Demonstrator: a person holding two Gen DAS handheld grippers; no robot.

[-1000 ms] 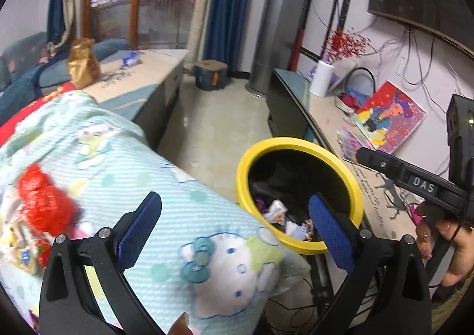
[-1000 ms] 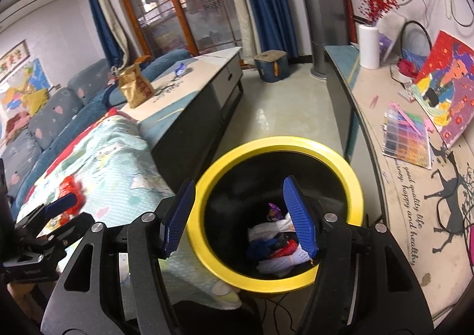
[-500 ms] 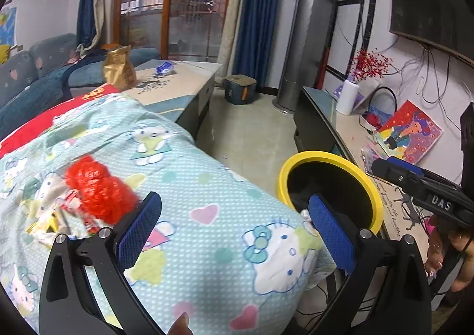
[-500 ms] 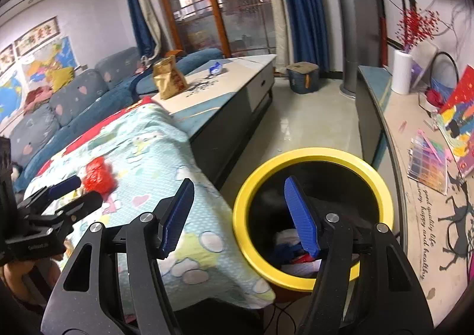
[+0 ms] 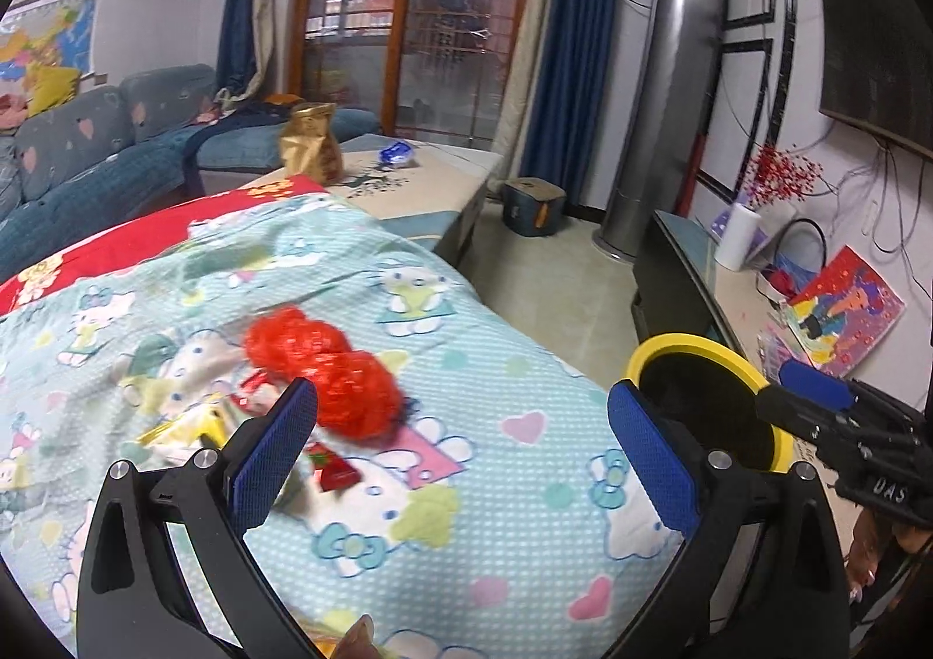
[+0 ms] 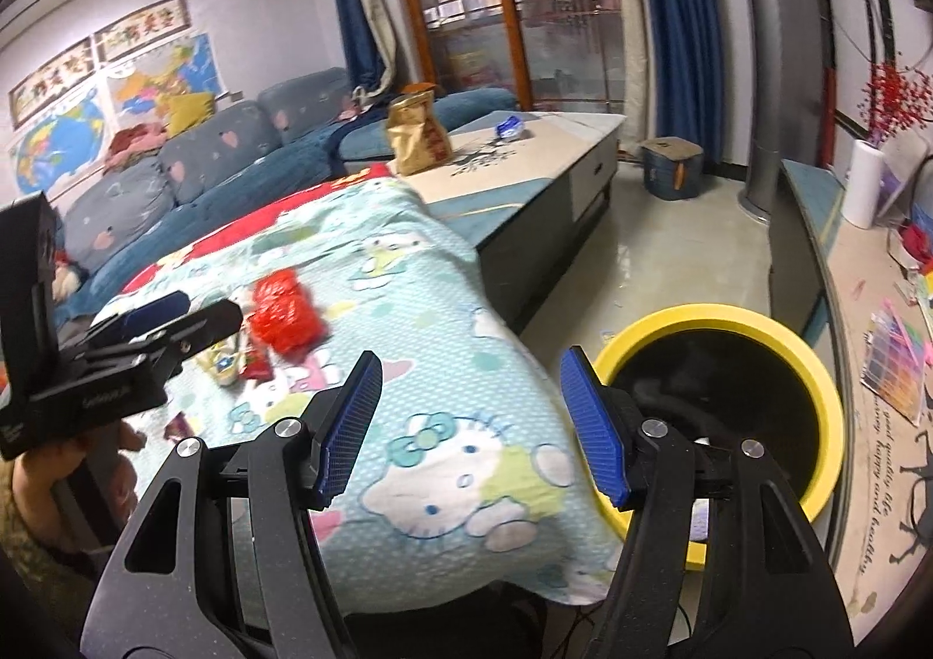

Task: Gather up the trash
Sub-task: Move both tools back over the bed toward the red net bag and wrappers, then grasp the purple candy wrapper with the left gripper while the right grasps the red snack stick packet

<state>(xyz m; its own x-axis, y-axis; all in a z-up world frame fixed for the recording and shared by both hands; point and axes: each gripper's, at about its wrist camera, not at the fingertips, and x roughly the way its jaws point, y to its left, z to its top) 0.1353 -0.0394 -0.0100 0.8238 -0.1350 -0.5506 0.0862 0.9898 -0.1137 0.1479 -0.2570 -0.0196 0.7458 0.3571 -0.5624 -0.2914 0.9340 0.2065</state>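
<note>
A crumpled red plastic bag point(image 5: 323, 370) lies on the Hello Kitty blanket point(image 5: 466, 455), with several small wrappers point(image 5: 332, 469) beside it. It also shows in the right wrist view point(image 6: 283, 315). My left gripper point(image 5: 460, 455) is open and empty, just short of the red bag. A yellow-rimmed black bin point(image 6: 816, 385) stands on the floor at the blanket's right edge, also seen in the left wrist view point(image 5: 688, 347). My right gripper point(image 6: 472, 431) is open and empty, over the blanket's edge beside the bin.
A low table point(image 6: 554, 146) behind the blanket holds a gold snack bag point(image 6: 417, 134) and a blue wrapper point(image 6: 510, 127). A blue sofa point(image 6: 192, 175) runs along the left. A TV bench point(image 6: 863, 309) with papers stands right of the bin.
Both grippers have swung left, away from above the bin toward the blanket. The left gripper has come close to the red bag. Both stayed open.
</note>
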